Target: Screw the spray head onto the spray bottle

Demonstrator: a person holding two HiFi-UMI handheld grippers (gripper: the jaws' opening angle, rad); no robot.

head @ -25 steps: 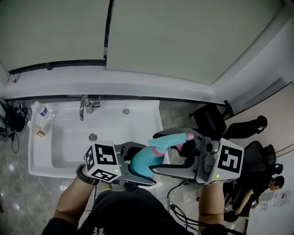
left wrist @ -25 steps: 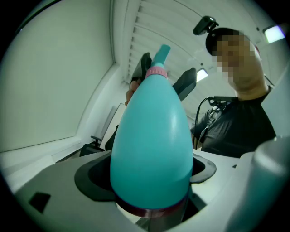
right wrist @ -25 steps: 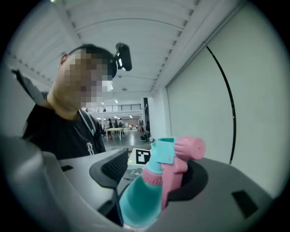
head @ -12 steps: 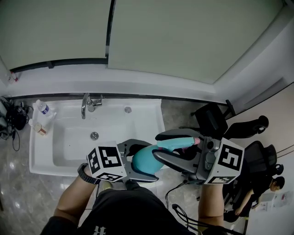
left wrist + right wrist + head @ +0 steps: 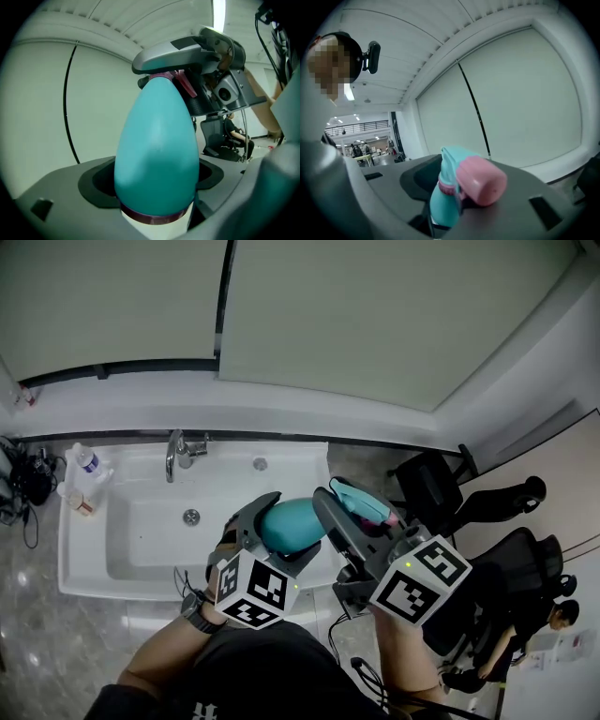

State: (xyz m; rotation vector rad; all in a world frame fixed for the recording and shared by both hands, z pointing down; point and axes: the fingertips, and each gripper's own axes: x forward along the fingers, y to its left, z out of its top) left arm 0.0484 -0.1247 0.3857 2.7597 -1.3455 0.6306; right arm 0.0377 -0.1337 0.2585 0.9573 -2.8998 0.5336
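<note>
Teal plastic, smooth and egg-shaped, filled my left gripper (image 5: pixel 152 178): the spray bottle (image 5: pixel 157 150) sat clamped between its dark grey padded jaws, with a thin plum band (image 5: pixel 152 216) round its wide base nearest the camera and its body narrowing away towards the neck. My right gripper (image 5: pixel 459 192) gripped the spray head (image 5: pixel 452 168) between its matte grey jaws, which had just been closing on it; the head was teal too, angular, with a rounded, glossy pink nozzle cap (image 5: pixel 483 180) pointing towards the lens and a ribbed pink collar (image 5: pixel 445 187) below it. The head sat on the bottle's neck, the two grippers meeting close in front of my body, though I could not tell how far the collar was threaded on. From the head view, both were held above the edge of a white rectangular sink (image 5: pixel 70 549) with a chrome tap (image 5: pixel 178 456). Two small bottles (image 5: pixel 82 474) stood on its left corner. To the right were black office chairs (image 5: pixel 436 486), and behind it all ran flat, pale grey-green wall panels (image 5: pixel 375 315).
</note>
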